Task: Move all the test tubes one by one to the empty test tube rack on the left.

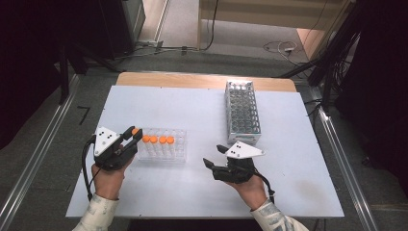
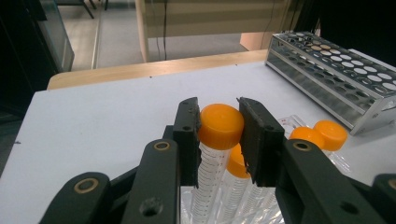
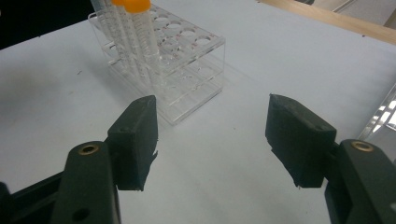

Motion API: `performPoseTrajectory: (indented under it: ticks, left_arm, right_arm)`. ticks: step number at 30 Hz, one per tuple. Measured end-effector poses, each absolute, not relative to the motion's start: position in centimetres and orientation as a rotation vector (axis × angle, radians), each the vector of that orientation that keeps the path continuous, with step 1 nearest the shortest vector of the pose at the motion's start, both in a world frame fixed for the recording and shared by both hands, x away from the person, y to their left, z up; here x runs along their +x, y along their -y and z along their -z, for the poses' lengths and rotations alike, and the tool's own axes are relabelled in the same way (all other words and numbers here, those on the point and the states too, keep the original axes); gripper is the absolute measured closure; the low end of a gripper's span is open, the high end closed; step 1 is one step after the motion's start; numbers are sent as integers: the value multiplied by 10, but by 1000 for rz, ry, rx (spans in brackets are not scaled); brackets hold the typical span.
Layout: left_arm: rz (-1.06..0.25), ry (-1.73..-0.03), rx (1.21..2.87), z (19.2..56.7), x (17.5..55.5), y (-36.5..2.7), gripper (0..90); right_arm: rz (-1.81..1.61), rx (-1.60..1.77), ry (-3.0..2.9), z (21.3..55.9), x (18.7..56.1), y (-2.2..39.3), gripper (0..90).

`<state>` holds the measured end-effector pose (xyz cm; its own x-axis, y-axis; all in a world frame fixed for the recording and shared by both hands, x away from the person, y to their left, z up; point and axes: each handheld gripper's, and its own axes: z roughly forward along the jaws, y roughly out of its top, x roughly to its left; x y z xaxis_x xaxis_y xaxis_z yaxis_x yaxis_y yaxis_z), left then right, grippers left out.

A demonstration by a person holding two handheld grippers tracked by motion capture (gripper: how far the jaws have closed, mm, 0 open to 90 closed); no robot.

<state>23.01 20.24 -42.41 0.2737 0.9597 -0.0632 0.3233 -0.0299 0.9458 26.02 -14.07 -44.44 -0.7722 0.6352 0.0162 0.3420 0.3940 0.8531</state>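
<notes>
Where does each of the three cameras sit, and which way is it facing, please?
High view: above the person's side, looking forward and down on the white table; both forearms show, with the left gripper and right gripper.
Left gripper view: rides that gripper, looking between its jaws shut on an orange-capped tube, toward the metal rack.
Right gripper view: rides that gripper, looking between open jaws toward the clear rack.
All views share the clear rack.

A metal rack (image 1: 242, 111) with empty holes stands far right on the white surface (image 1: 192, 187). Cables (image 1: 281, 47) lie on the floor beyond, near a wooden panel (image 1: 269, 12).
</notes>
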Motion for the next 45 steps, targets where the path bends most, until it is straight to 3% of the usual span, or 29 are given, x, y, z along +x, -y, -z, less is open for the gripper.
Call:
performPoseTrajectory:
  ticks: [31,45]
  left_arm:
    - [-768,-1249,1526,429,229,-204,656]
    - [-770,-1253,1502,427,227,-205,593]
  right_arm:
    - [-1319,852,-2354,446,260,139,332]
    - [-1325,852,-2350,446,260,140,332]
